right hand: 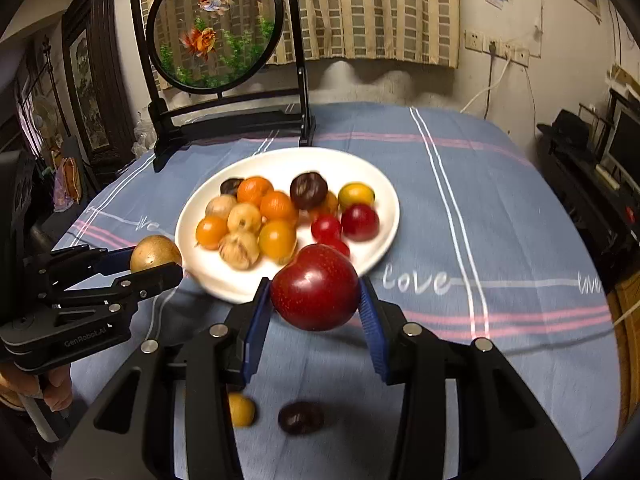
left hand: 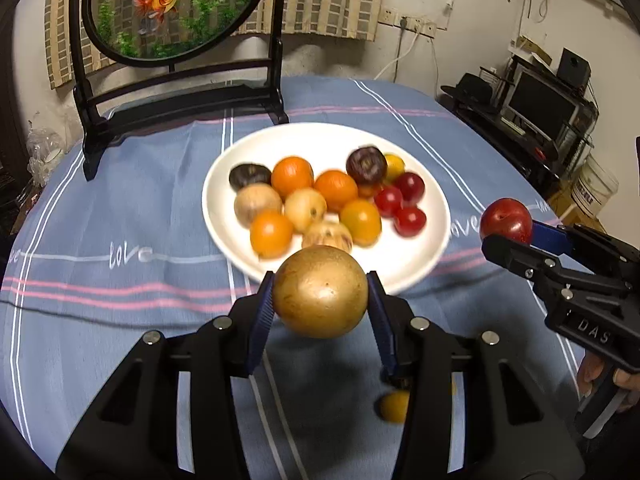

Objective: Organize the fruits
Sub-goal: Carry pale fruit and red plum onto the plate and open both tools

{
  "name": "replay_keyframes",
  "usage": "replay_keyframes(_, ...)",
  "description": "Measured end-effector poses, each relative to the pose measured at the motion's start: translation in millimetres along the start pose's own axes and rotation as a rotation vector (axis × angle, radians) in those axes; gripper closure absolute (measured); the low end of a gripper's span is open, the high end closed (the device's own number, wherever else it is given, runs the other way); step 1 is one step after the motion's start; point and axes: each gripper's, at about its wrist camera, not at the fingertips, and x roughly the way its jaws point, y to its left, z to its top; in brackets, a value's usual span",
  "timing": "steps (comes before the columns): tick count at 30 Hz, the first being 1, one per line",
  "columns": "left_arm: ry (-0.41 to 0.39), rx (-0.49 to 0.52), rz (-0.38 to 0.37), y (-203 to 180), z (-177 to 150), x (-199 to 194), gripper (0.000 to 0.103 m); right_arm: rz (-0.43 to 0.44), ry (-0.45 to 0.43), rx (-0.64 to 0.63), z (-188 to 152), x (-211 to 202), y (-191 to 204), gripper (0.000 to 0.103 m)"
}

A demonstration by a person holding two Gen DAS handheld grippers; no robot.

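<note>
A white plate (left hand: 416,256) holds several fruits: oranges, tan ones, dark purple ones and small red ones; it also shows in the right wrist view (right hand: 384,188). My left gripper (left hand: 320,294) is shut on a golden-brown round fruit (left hand: 320,292) held above the cloth at the plate's near rim. My right gripper (right hand: 316,294) is shut on a red plum (right hand: 316,292) near the plate's near-right rim. Each gripper shows in the other view: the left gripper (right hand: 160,266) and the right gripper (left hand: 506,232). A small yellow fruit (right hand: 241,410) and a dark purple fruit (right hand: 301,418) lie on the cloth below the grippers.
The table wears a blue striped cloth (left hand: 120,280). A black stand with a round goldfish panel (left hand: 176,8) stands at the back behind the plate. A wall with sockets and shelves with a monitor (left hand: 540,104) are at the right.
</note>
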Motion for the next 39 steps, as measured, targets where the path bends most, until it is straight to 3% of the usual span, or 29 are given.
replay_keyframes(10, -0.012, -0.031, 0.034, 12, 43, 37, 0.058, 0.025, 0.030, -0.011, 28, 48, 4, 0.059)
replay_keyframes(24, 0.014, -0.096, 0.077, 35, 64, 85, 0.056, 0.051, 0.099, -0.018, 42, 99, 12, 0.057)
replay_keyframes(26, -0.013, -0.098, 0.079, 35, 64, 81, 0.042, 0.044, 0.091, -0.005, 44, 98, 10, 0.057)
replay_keyframes(28, -0.052, -0.085, 0.093, 33, 64, 73, 0.038, 0.051, 0.076, 0.006, 44, 93, 7, 0.055)
replay_keyframes(39, -0.095, -0.071, 0.066, 21, 47, 27, 0.028, 0.048, 0.030, 0.063, 24, 49, -15, 0.055)
